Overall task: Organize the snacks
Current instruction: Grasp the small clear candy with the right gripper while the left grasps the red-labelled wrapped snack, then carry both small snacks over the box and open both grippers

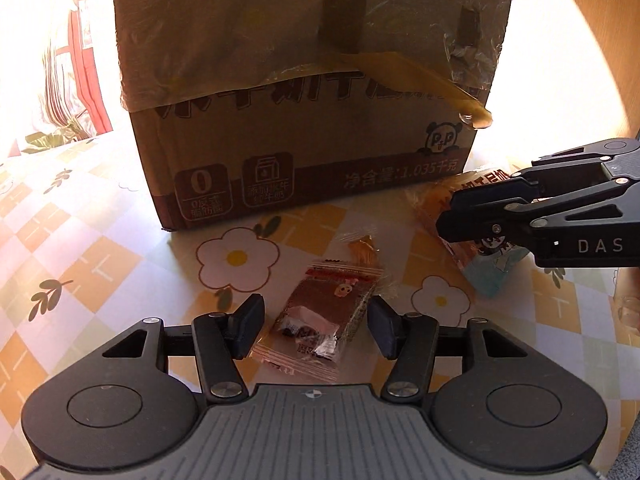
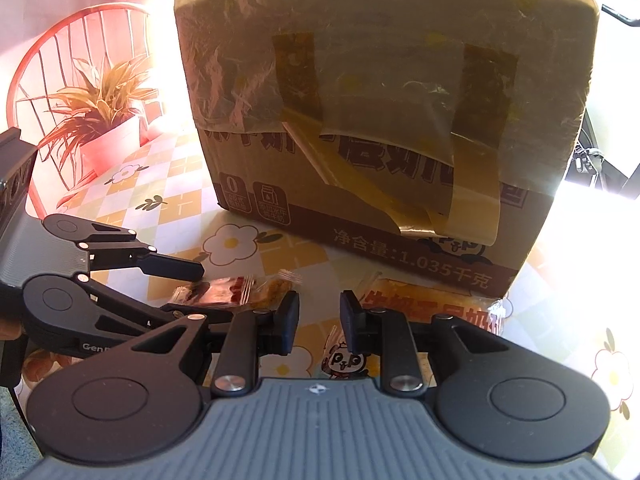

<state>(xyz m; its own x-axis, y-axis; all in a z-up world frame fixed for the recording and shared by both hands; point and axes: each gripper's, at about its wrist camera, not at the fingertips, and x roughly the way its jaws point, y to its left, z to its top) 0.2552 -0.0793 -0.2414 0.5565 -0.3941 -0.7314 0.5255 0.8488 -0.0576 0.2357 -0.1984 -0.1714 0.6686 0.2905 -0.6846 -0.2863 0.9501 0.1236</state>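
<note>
left gripper half open around red snack packet.

The top of the big cardboard box runs off the picture at 12 o'clock. Tape covers part of its big letters. At 3 o'clock the right gripper hides part of the orange snack bag. Bright sun washes out the tablecloth at 3 o'clock.

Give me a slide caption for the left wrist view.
Left gripper open around a small snack packet on the floral tablecloth, taped cardboard box behind.
</note>
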